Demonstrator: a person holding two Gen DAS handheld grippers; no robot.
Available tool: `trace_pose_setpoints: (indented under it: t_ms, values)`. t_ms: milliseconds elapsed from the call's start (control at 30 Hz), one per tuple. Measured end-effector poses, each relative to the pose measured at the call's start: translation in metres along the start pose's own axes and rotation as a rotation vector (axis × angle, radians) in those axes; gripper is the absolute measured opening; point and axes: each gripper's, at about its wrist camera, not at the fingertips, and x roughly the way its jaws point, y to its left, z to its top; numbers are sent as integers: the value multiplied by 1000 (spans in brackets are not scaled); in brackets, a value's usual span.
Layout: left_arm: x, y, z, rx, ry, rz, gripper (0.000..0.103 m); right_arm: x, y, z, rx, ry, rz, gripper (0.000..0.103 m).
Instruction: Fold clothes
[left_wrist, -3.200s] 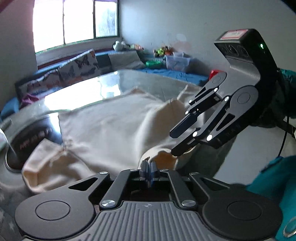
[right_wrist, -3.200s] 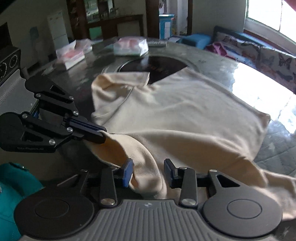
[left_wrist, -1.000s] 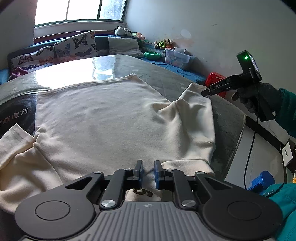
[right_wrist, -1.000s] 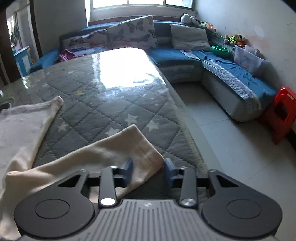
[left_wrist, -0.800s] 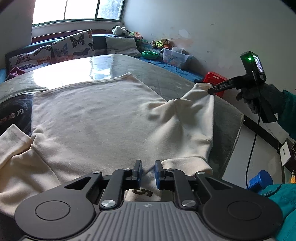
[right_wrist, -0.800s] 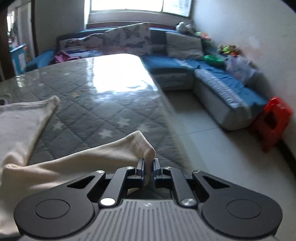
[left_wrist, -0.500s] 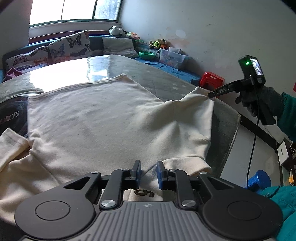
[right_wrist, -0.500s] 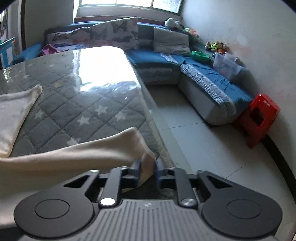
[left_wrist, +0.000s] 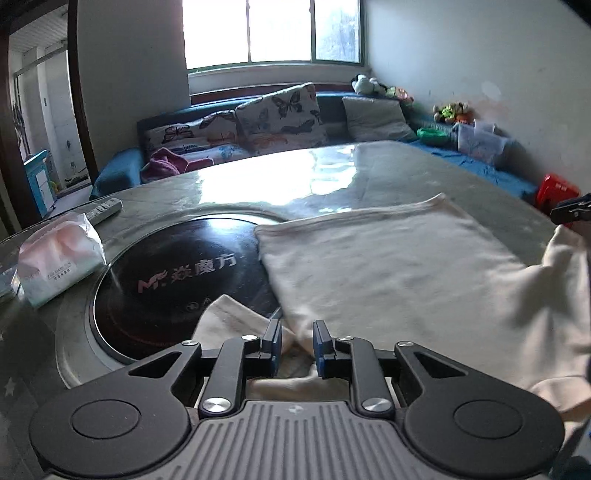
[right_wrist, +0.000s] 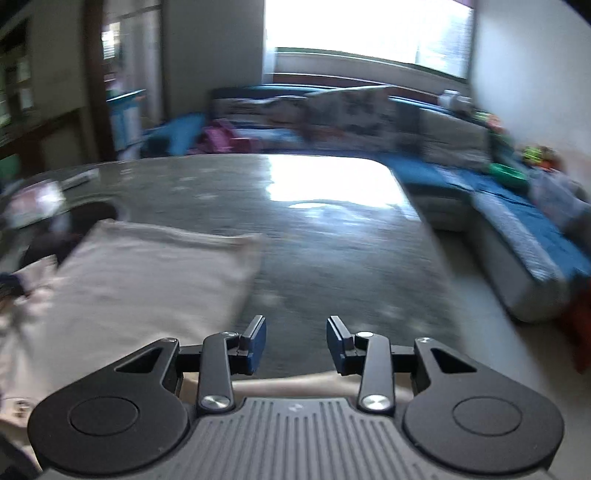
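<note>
Cream garment (left_wrist: 388, 266) lay on my worktop (right_wrist: 332, 236); left hand-held gripper (left_wrist: 297, 345) and right hand-held gripper (right_wrist: 296, 345) gaped, gripping nothing.

left hand-held gripper (left_wrist: 297, 345) | black linkage arms | blue finger pads (left_wrist: 274, 345) | silver screws | grey ribbed body
</note>
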Motion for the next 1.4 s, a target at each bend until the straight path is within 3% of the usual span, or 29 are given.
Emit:
trace_pose_setpoints:
  t_ms: [167,400,433,467,633,867,967,1067,1200,1300,1400]
  values:
    - [12,5,-5,30,32,34,22,16,41,8,-83,24,99,39]
    - [19,12,-13,24,40,37,21,32,70,6,-132,57,164,42]
    - [19,13,-13,23,38,34,20,34,72,5,-135,60,169,42]
    - [19,14,-13,14,35,32,9,35,74,5,-137,63,173,42]
    - [2,42,-10,-143,-40,42,1,42,81,2,-146,74,184,42]
    - [-59,100,-21,-372,-176,167,0,49,86,2,-161,84,188,42]
    - [-77,118,-35,-449,-179,202,0,50,88,3,-165,83,190,42]
    - [-79,108,-35,-407,-162,155,0,51,91,3,-169,83,194,45]
    - [-58,64,-18,-208,-123,48,3,51,93,3,-172,84,200,46]
    - [-35,40,-11,-100,-84,9,4,51,95,3,-175,85,204,46]
    - [-11,28,-9,-51,-31,1,12,51,97,3,-177,86,208,46]
